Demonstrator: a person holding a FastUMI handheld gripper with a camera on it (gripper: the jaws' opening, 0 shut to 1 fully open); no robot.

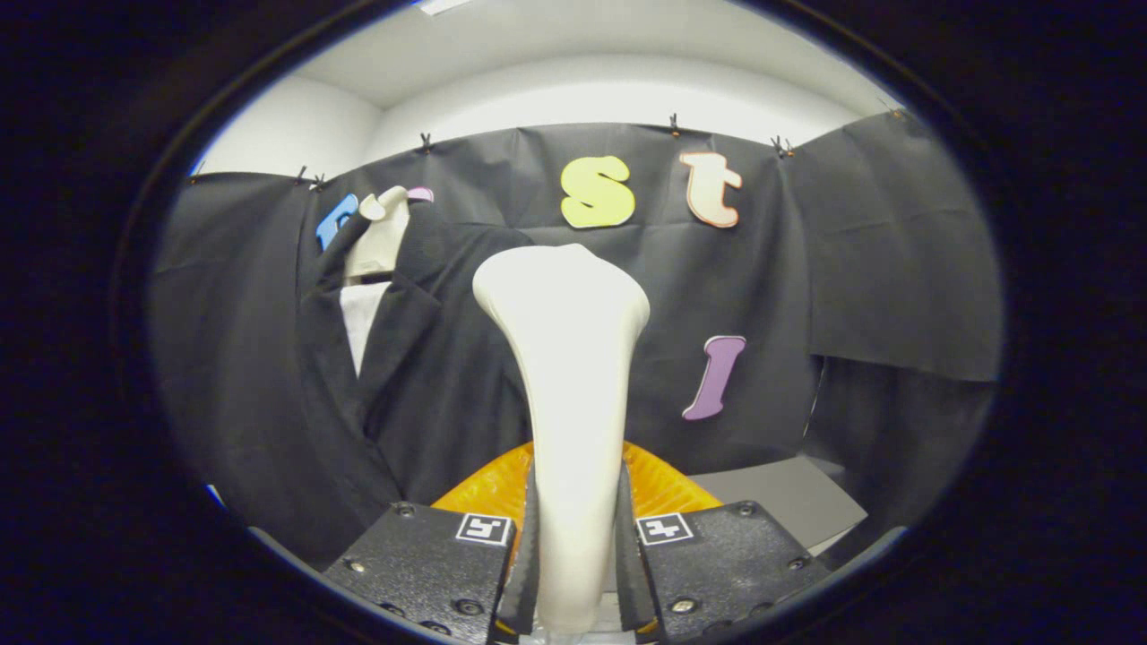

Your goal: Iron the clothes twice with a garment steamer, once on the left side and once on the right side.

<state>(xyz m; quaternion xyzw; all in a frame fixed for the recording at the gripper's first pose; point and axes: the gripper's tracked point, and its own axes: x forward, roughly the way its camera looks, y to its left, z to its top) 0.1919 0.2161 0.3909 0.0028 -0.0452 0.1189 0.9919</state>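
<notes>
A cream-white garment steamer [566, 376] stands upright between my fingers, its wide head topmost and its slim handle clamped by both pads. My gripper [573, 546] is shut on that handle. Beyond and to the left of the steamer hangs a black suit jacket [394, 385] on a pale mannequin neck [381, 235], with a white shirt front [361, 322] showing between the lapels. The steamer's head is level with the jacket's right shoulder and chest, some way off the cloth. The steamer hides part of the jacket's right side.
An orange ribbed object [659, 488] lies just behind the steamer's handle, low between the fingers. A grey tabletop [789, 502] shows beyond the right finger. Black cloth [878, 269] forms the booth wall behind everything, under a white ceiling.
</notes>
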